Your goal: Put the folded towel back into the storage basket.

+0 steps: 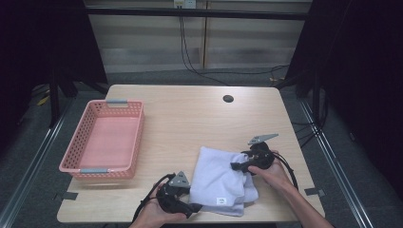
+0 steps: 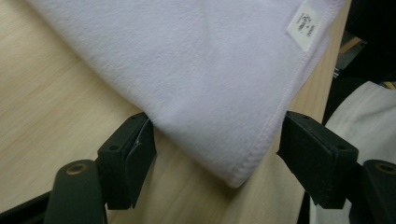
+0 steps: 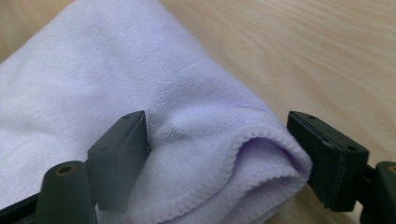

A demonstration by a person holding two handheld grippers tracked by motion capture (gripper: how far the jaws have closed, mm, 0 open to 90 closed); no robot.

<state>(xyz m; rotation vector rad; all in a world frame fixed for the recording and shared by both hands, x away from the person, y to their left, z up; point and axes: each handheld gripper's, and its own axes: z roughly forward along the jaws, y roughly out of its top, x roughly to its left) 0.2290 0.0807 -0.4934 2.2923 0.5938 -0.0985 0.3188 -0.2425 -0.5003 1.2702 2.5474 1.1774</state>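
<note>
Towel corners sit between gaping jaws (both grippers).

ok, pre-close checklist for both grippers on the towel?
1. Left gripper open, jaws either side of the towel corner: ok.
2. Right gripper open, jaws straddling the folded edge: ok.
3. Cloth actually clamped on either side: not ok, neither has shut.
4. Label faces up near the left-held corner: ok.
5. Pink basket holds nothing, room for the towel: ok.
6. How many layers the right jaws would catch: cannot tell.
</note>
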